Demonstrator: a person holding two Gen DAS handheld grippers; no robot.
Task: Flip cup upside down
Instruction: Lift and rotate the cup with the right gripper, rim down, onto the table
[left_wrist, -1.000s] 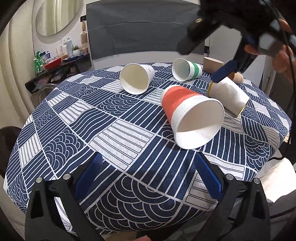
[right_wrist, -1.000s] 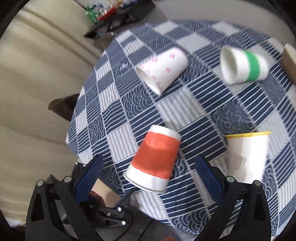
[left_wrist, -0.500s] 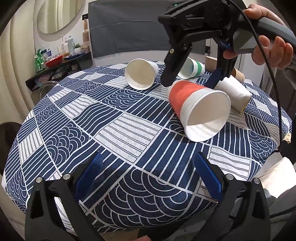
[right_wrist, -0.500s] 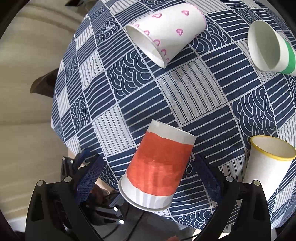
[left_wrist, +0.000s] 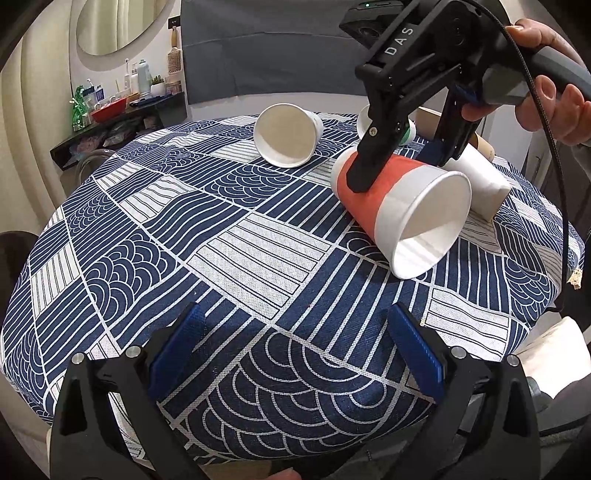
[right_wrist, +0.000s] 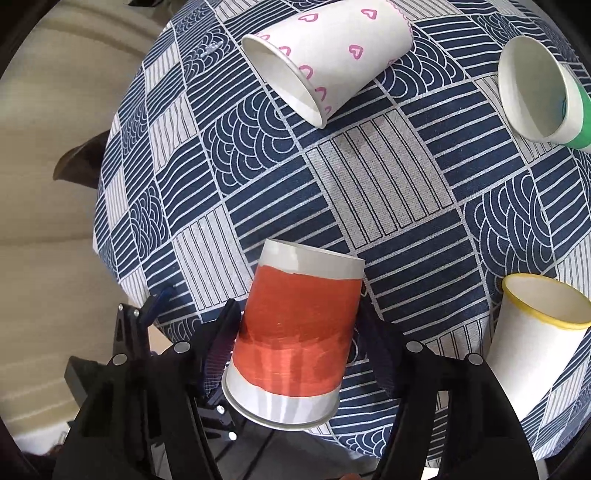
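The left wrist view sits low at the near edge of the table (left_wrist: 229, 236), facing across it toward the far wall, well back from the orange cup (left_wrist: 402, 206). The right wrist view looks steeply down from close above that same cup (right_wrist: 295, 332). Both share the cup, the patterned tablecloth and neighbouring cups

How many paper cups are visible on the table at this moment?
5, maybe more hidden. Orange cup lies between the right gripper fingers; heart-print cup far side; green-banded cup beside it; yellow-rimmed cup nearby; brown cup behind, mostly hidden.
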